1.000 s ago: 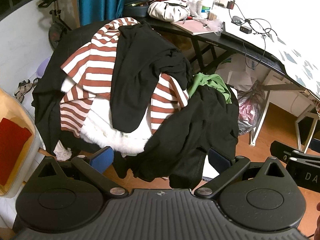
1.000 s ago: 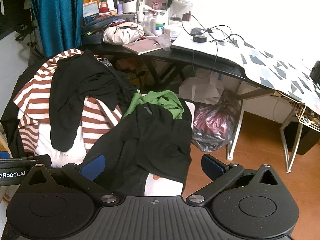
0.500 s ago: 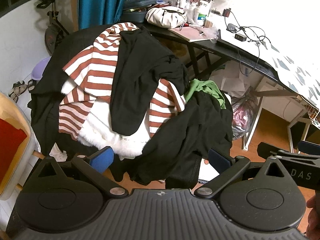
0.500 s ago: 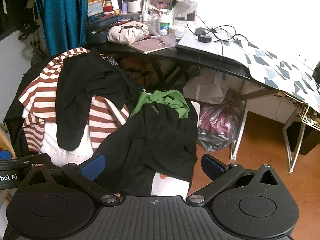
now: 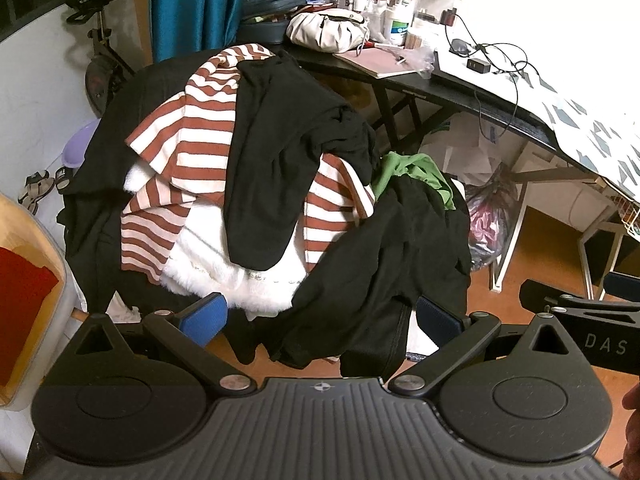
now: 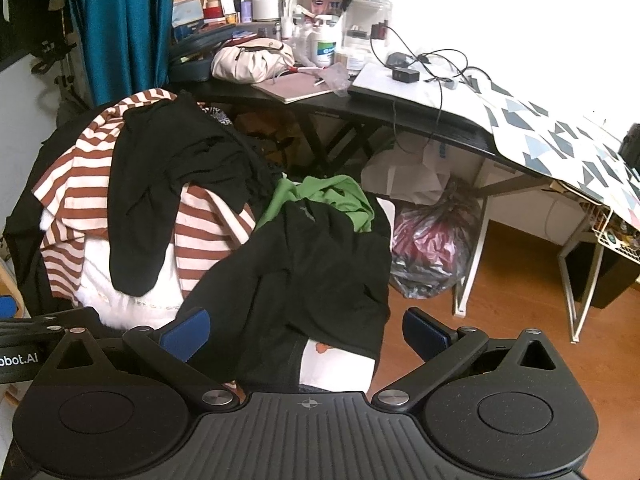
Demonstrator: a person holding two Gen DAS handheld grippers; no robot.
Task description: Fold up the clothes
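Over the last second both wrist views pull back and tip slightly upward: the heap of clothes (image 5: 280,200) sits lower and a little smaller in each frame than it did, and more of the cluttered black tabletop (image 6: 360,116) behind it shows, makeup brushes and mirror included. Nothing in the heap itself has shifted; the striped shirt (image 5: 192,136) lies draped under the long black garment (image 5: 272,168), the white fluffy piece (image 5: 224,272) pokes out below them, and the green top (image 6: 332,200) is bunched behind the black jacket-like garment (image 6: 304,272) that hangs off the near side of the heap toward the wooden floor (image 6: 500,280). The left gripper (image 5: 320,312) has its jaws spread wide with nothing between them, its blue pads framing the lower edge of the black garment without touching it. The right gripper (image 6: 308,328) is likewise spread and empty, its pads either side of that same hanging cloth. What the heap rests on is hidden under the fabric. My reading is that folding has not begun: the small retreat looks like sizing up the heap and choosing a first piece, and the black garment nearest both grippers seems the likeliest candidate to be lifted clear first.
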